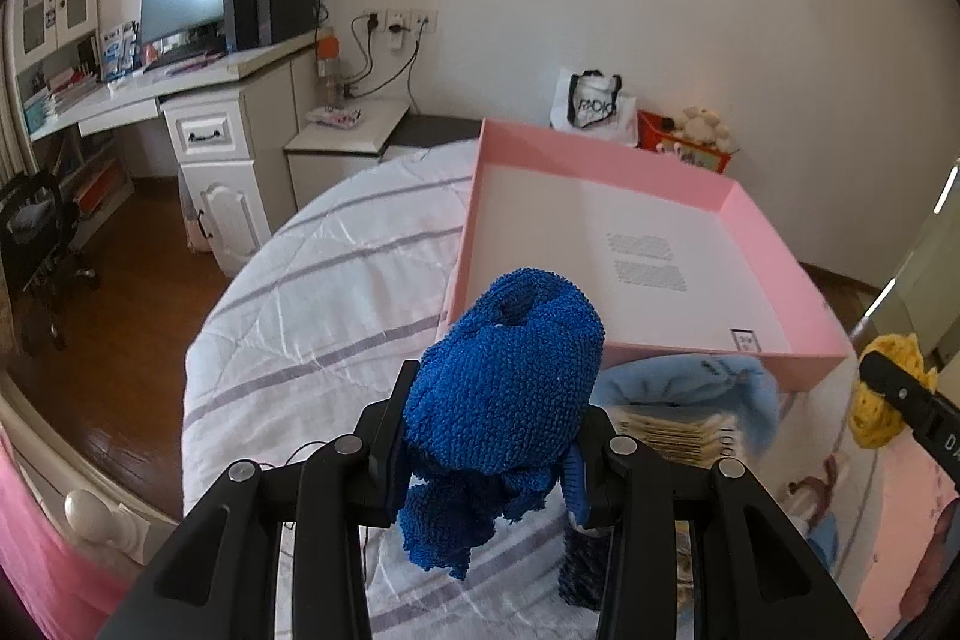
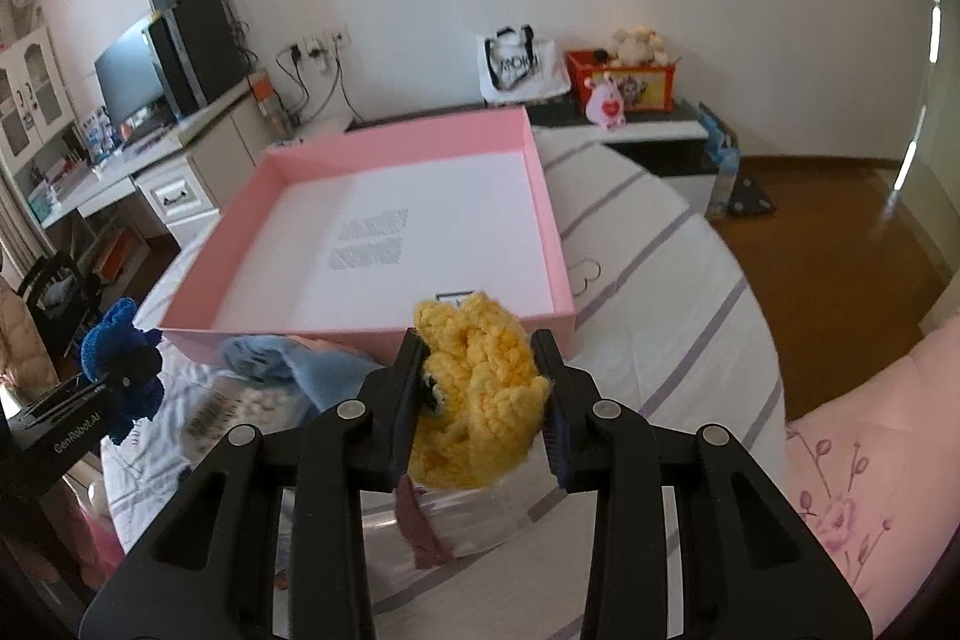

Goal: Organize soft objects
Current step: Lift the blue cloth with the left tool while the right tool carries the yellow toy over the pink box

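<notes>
Left gripper [image 1: 489,451] clamps blue knit cloth [image 1: 504,400], right gripper [image 2: 480,391] pinches yellow crochet piece [image 2: 477,388]; pink box [image 2: 549,214] at twelve o'clock; drooping cloth tail may snag its near wall.

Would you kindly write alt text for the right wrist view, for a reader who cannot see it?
The right gripper clamps a yellow crocheted item just short of an open pink box with nothing in it, which sits on a striped white bedspread. At far left, the left gripper holds a dark blue cloth, with a light blue cloth lying below the box.
</notes>
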Demonstrator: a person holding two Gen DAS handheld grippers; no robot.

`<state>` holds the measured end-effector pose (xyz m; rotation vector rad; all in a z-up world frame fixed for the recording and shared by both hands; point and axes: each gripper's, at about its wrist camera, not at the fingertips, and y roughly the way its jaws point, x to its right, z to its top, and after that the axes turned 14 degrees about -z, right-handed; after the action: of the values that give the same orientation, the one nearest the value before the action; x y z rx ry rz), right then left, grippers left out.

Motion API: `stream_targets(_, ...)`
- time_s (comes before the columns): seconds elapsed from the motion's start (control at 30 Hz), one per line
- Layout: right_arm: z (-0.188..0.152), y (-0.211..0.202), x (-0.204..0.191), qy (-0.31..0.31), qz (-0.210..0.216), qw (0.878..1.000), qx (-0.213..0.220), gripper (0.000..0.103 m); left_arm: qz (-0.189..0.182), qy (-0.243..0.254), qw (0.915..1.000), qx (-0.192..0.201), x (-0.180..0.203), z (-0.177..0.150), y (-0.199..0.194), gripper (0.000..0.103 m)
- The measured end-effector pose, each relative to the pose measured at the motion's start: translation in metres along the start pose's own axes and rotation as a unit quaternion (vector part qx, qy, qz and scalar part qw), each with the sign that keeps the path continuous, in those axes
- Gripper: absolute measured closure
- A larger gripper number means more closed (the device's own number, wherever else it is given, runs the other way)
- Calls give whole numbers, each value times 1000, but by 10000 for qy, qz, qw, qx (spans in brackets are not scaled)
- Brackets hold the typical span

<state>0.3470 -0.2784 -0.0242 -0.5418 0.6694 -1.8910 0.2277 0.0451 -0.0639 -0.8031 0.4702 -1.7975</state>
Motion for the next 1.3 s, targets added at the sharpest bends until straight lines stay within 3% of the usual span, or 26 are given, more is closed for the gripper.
stream_targets(0.47,-10,-88,3,87,364,9948,950,71,53,418,9955,854,39,-29,-106,66)
stream_targets(0.83,-20,-168,4,46,530,9822,1801,70,85,709,9832,1681,67,-61,-195,66)
stream_targets(0.97,-26,-192,5,19,566,9766,2075,70,162,876,9742,2072,76,-80,-229,66)
stream_targets(1.3,-42,-233,-1,-84,607,9651,2545,70,32,1077,9644,2414,80,-122,-268,66)
